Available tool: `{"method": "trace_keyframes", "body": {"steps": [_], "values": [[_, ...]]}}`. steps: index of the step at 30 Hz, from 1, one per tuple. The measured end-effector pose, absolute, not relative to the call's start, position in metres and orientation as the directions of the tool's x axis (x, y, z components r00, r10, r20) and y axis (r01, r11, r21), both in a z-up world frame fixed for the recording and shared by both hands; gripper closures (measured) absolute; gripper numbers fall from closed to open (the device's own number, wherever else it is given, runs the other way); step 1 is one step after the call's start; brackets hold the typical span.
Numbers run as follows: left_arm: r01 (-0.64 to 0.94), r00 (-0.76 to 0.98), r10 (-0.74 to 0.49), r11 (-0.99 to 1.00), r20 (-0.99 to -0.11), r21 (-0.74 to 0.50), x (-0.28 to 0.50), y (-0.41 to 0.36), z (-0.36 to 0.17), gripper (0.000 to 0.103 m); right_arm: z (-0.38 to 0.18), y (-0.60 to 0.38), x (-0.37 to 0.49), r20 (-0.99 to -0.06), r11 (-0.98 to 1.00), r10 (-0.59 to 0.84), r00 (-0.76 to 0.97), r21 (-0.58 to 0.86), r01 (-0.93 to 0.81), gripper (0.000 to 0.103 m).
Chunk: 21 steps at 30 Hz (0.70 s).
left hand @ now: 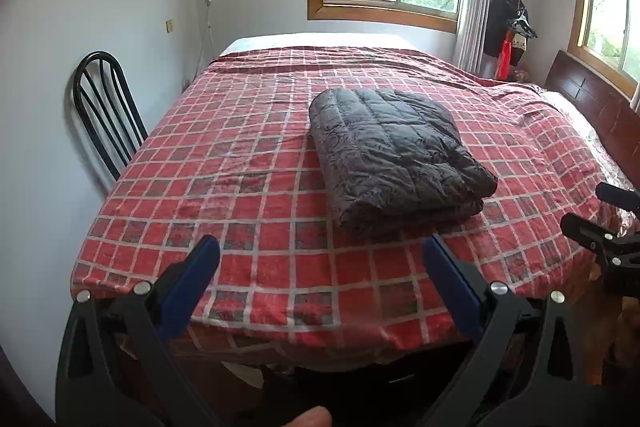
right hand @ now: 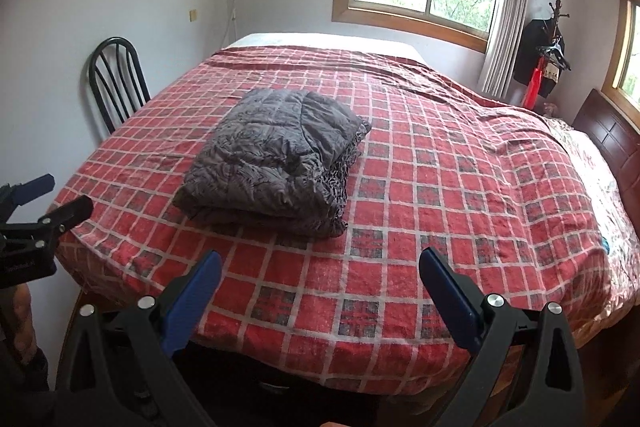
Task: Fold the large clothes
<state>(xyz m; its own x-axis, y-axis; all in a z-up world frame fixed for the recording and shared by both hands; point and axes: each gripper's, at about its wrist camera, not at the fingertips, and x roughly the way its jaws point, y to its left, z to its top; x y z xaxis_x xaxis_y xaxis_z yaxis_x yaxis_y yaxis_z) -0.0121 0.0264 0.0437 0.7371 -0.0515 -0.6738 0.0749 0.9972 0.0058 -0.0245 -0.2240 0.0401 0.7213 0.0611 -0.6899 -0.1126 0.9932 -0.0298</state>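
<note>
Left wrist view: the left tool (left hand: 320, 251) hangs released over the near edge of the bed (left hand: 248, 259), its blue-padded fingers (left hand: 200, 267) spread wide and empty. A dark quilted jacket (left hand: 394, 155), puffy and folded into a thick rectangle, lies on the red checked bedspread right of centre. A black metal chair (left hand: 106, 115) stands at the left.

Right wrist view: the right tool (right hand: 320, 263) is likewise spread and empty. The jacket (right hand: 276, 159) sits left of centre, its patterned lining showing at the right edge. The left tool (right hand: 40, 203) shows at the left, with unreadable small print.

Headboard (left hand: 592, 99) cut off (right edge); coat rack (right hand: 554, 39) items indistinct.
</note>
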Motion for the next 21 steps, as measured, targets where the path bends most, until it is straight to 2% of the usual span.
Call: {"method": "trace_keyframes", "body": {"steps": [14, 21], "values": [[0.066, 0.733, -0.042, 0.998, -0.678, 0.009, -0.0110, 0.0261, 0.0412, 0.003, 0.0408, -0.2274, -0.0234, -0.672, 0.995, 0.069, 0.738, -0.007, -0.100, 0.005], [0.062, 0.731, -0.040, 0.998, -0.681, 0.008, -0.0097, 0.0246, 0.0399, 0.003, 0.0343, -0.2226, -0.0236, -0.681, 0.989, 0.113, 0.724, 0.005, -0.150, 0.004]]}}
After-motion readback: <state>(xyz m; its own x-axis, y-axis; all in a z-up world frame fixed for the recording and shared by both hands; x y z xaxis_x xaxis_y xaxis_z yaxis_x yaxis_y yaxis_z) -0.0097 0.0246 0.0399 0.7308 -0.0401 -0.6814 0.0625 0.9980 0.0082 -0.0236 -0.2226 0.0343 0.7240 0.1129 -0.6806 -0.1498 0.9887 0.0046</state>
